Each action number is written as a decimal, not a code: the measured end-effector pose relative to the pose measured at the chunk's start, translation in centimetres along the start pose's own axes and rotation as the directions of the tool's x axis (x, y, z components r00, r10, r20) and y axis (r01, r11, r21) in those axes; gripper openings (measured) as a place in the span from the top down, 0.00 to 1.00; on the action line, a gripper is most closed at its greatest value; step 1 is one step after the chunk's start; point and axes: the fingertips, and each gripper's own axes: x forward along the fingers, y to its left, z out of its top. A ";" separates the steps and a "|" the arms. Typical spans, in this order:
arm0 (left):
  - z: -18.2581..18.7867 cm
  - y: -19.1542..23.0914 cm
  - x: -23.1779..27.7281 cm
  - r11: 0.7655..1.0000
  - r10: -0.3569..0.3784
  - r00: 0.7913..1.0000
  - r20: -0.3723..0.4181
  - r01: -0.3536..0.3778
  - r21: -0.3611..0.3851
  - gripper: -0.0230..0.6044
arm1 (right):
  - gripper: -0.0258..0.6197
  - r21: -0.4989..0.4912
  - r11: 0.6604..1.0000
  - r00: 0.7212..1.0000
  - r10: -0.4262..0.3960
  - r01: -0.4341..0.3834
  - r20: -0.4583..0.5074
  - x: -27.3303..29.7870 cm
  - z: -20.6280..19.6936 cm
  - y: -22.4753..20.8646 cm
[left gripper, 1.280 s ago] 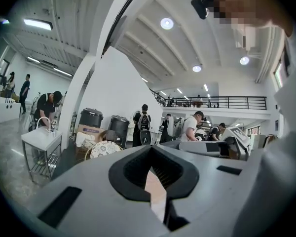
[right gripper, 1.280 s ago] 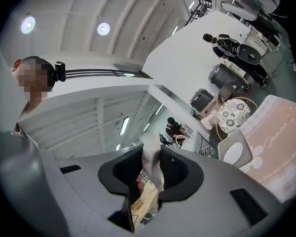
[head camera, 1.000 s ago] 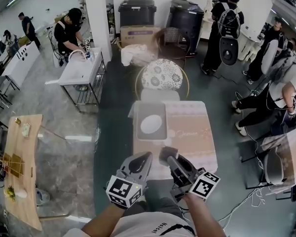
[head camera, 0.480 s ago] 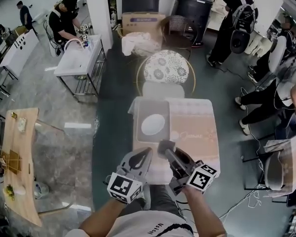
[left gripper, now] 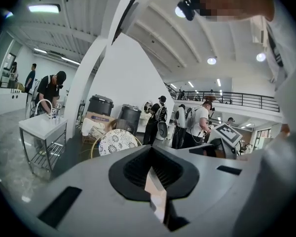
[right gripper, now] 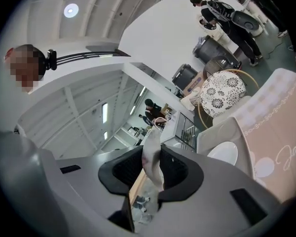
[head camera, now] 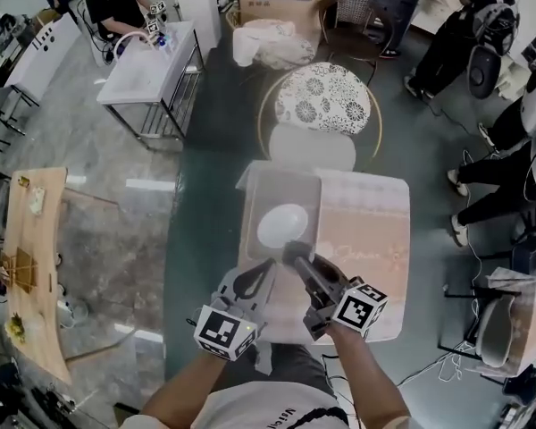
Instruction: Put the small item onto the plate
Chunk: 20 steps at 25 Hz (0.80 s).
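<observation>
A white plate [head camera: 281,225] lies in a grey tray [head camera: 261,186] on the left part of a pink-clothed table [head camera: 366,231]. My right gripper [head camera: 295,254] hovers just at the plate's near edge. It is shut on a small pale, thin item [right gripper: 152,163] with a reddish mark, which sticks up between the jaws of the right gripper [right gripper: 154,181]. The plate [right gripper: 223,153] shows to the right of those jaws. My left gripper [head camera: 257,275] hangs beside it over the table's near left edge. Its jaws [left gripper: 155,191] are together with nothing in them.
A round chair with a patterned cushion [head camera: 326,96] stands behind the table. A white sink stand [head camera: 147,65] is at the far left and a wooden table [head camera: 31,266] at the left edge. Several people stand at the right and the back.
Both grippers have moved forward over the table toward the tray. The right one's tip now reaches the plate's near edge. The grip on the item is unchanged.
</observation>
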 end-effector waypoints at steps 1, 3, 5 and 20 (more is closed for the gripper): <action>-0.4 0.5 0.6 1.000 0.008 1.000 -0.009 -0.008 -0.006 0.96 | 0.80 0.018 1.000 1.000 -0.011 0.011 -0.011 0.5 -0.2 -1.1; -1.3 1.4 1.6 1.000 0.025 0.999 -0.028 -0.025 -0.012 0.96 | 0.80 0.053 0.998 0.999 -0.032 0.034 -0.030 1.5 -0.6 -3.3; -2.2 2.3 2.5 0.999 0.036 0.998 -0.042 -0.036 -0.015 0.96 | 0.80 0.077 0.996 0.998 -0.052 0.055 -0.047 2.4 -1.0 -5.4; -7.7 6.3 6.8 0.995 0.070 0.989 -0.127 -0.078 -0.062 0.96 | 0.80 0.150 0.955 0.948 -0.215 0.254 -0.236 7.6 -6.2 -17.3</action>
